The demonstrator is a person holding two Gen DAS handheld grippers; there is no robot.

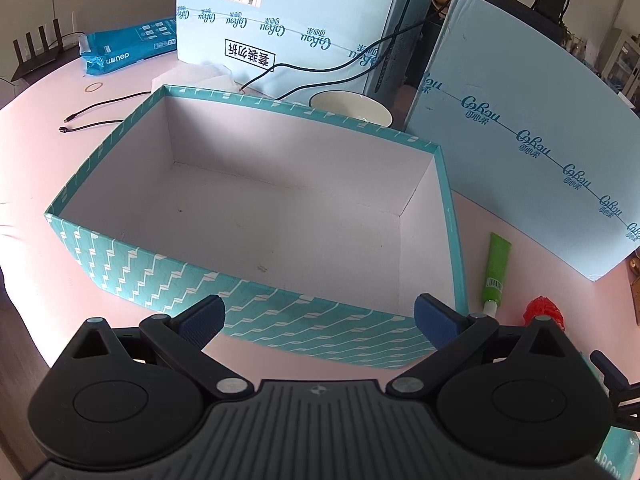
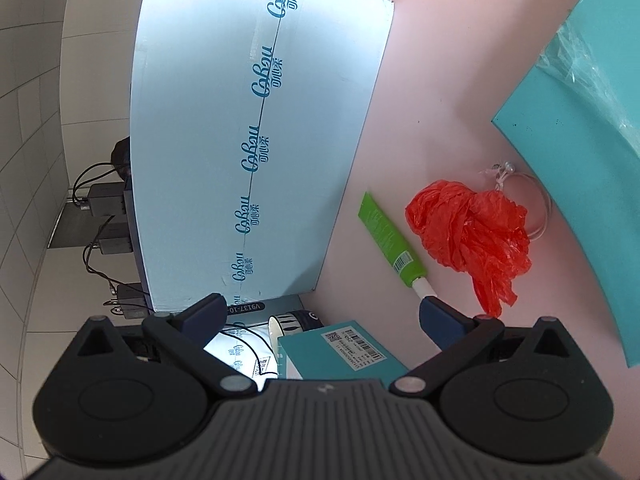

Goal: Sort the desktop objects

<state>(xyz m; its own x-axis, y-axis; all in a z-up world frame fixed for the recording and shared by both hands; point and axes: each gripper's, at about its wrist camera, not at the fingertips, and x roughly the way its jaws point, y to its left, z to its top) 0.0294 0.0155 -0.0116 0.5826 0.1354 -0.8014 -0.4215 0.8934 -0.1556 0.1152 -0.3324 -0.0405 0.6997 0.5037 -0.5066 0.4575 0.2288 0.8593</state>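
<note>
An empty teal patterned box (image 1: 132, 268) with a white inside fills the middle of the left wrist view on the pink table. My left gripper (image 1: 320, 314) hangs open just in front of its near wall, holding nothing. To the box's right lie a green tube (image 1: 496, 268) and a crumpled red plastic bag (image 1: 544, 310). In the right wrist view the green tube (image 2: 390, 236) lies beside the red bag (image 2: 472, 232), with a thin clear ring (image 2: 540, 208) behind the bag. My right gripper (image 2: 322, 314) is open and empty, its right fingertip close to the tube's white cap.
Large light-blue cartons (image 1: 520, 140) stand behind and right of the box, with a white bowl (image 1: 352, 108) between them. A blue paper pack (image 1: 128, 48), black cables (image 1: 96, 114) and a router (image 1: 36, 52) lie far left. A teal lid (image 2: 580, 128) and a small teal box (image 2: 340, 354) are near the right gripper.
</note>
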